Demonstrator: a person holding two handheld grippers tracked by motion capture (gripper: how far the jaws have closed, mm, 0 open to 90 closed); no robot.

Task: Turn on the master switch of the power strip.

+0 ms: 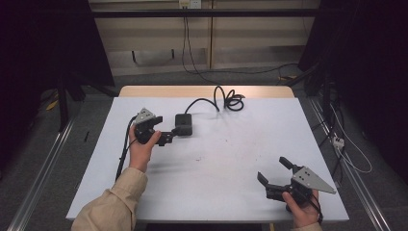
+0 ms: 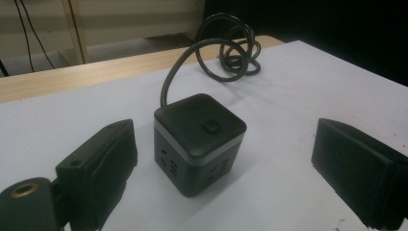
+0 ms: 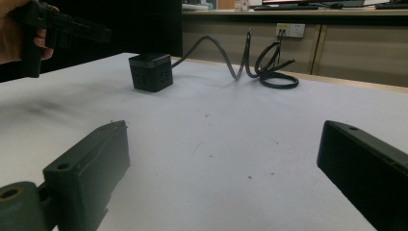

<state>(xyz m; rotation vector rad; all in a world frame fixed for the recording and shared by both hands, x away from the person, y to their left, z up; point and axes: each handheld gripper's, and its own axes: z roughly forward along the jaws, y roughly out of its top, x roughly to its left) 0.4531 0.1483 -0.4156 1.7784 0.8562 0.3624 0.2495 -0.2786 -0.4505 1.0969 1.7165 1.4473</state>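
Two handheld grippers are over a white rectangular table top [image 1: 216, 163]. Left gripper [image 1: 169, 136], held in the person's left hand [image 1: 142, 149], sits at the far-left part of the table w/ its jaws aimed at a black cube-shaped power socket block [image 1: 184, 124]. In the left gripper view [image 2: 221, 159] the jaws stand wide apart, one each side of the cube [image 2: 198, 142], not touching it; cube lies ahead of and between the tips. Cube details: dark top face w/ a small square button, grey band below the top, socket slots on two visible side faces. Cube rests flat on the table, approx. centre-left, far half.

A black round power cable [image 1: 226, 98] leaves the cube's rear, arches up, and ends in a loose coil near the far table edge, by the bare wooden strip [image 1: 207, 91].

Right gripper [image 1: 275, 172], held in the right hand [image 1: 303, 209], is at the near-right corner, well apart from the cube. Its jaws are spread, nothing between them; right gripper view [image 3: 223, 173] confirms bare table between the tips, cube [image 3: 150, 72] and coil [image 3: 269, 67] far off.
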